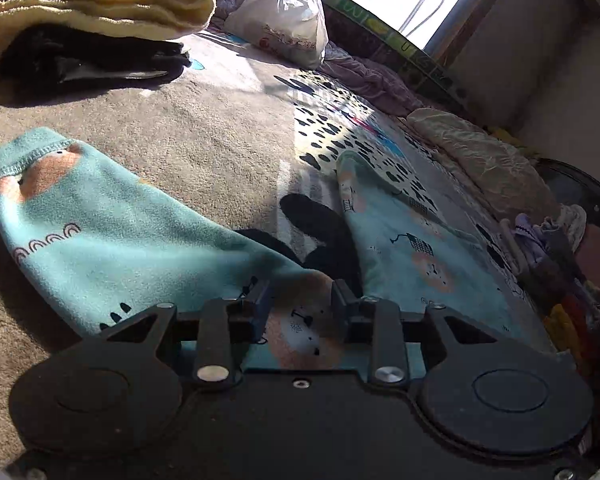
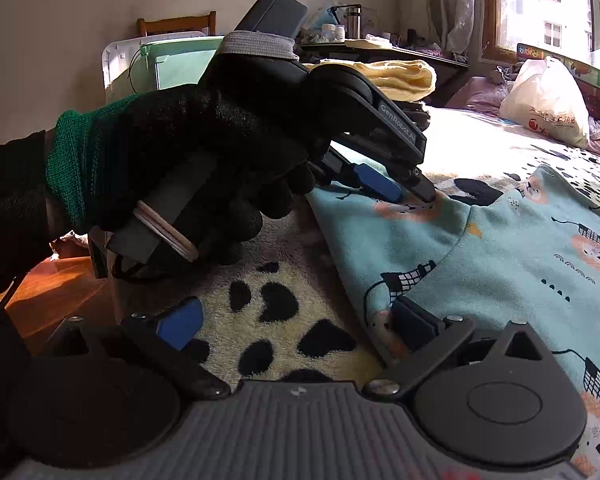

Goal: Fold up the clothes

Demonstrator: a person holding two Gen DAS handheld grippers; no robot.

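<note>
Two fingers of left gripper (image 1: 300, 296) set narrowly apart over teal pyjama top (image 1: 112, 236), spread on blanket (image 1: 204, 148). Right wrist view: right gripper (image 2: 296, 324) wide open, one pad touching top's edge; gloved hand (image 2: 204, 152) holding left gripper, tips pressing the fabric.

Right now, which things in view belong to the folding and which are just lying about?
For the job:
- teal printed garment
- left tongs, open, tips down on the garment
- right tongs, open at its edge
- folded stack, yellow towel on top

Lying about:
- white plastic bag
- spotted blanket
- purple bedding
- wooden chair
</note>
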